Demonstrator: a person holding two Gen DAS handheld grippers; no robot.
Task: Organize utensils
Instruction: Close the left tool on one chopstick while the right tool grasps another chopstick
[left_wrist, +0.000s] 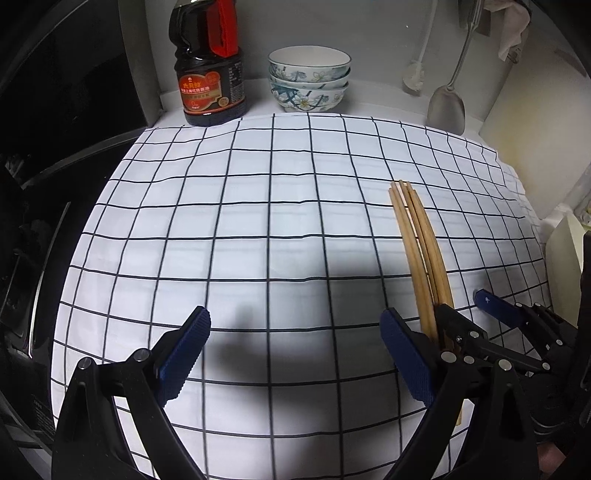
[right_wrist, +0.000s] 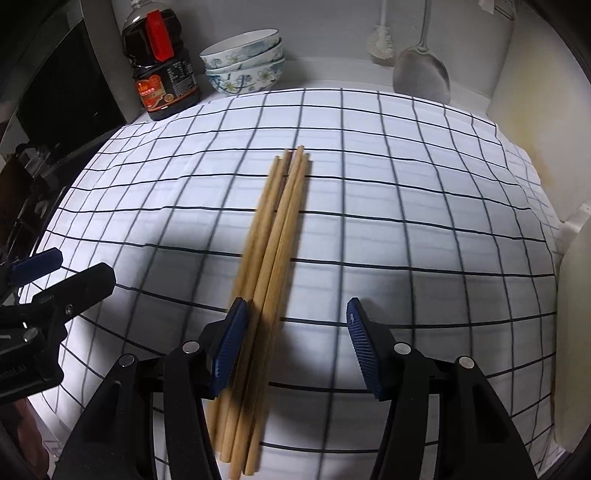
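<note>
Four chopsticks (right_wrist: 271, 273) between spread right tool (right_wrist: 293, 345) fingers; left tool (left_wrist: 295, 354) released; bottle (left_wrist: 210, 74) label unreadable

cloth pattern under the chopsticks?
White cloth with a thin dark grid; clearest in the right wrist view.

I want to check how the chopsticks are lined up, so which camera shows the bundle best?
The right wrist view: the wooden chopsticks run almost full length up the checked cloth, between the open right gripper fingers. In the left wrist view the chopsticks sit off to the right, their near ends hidden behind the gripper fingers.
</note>
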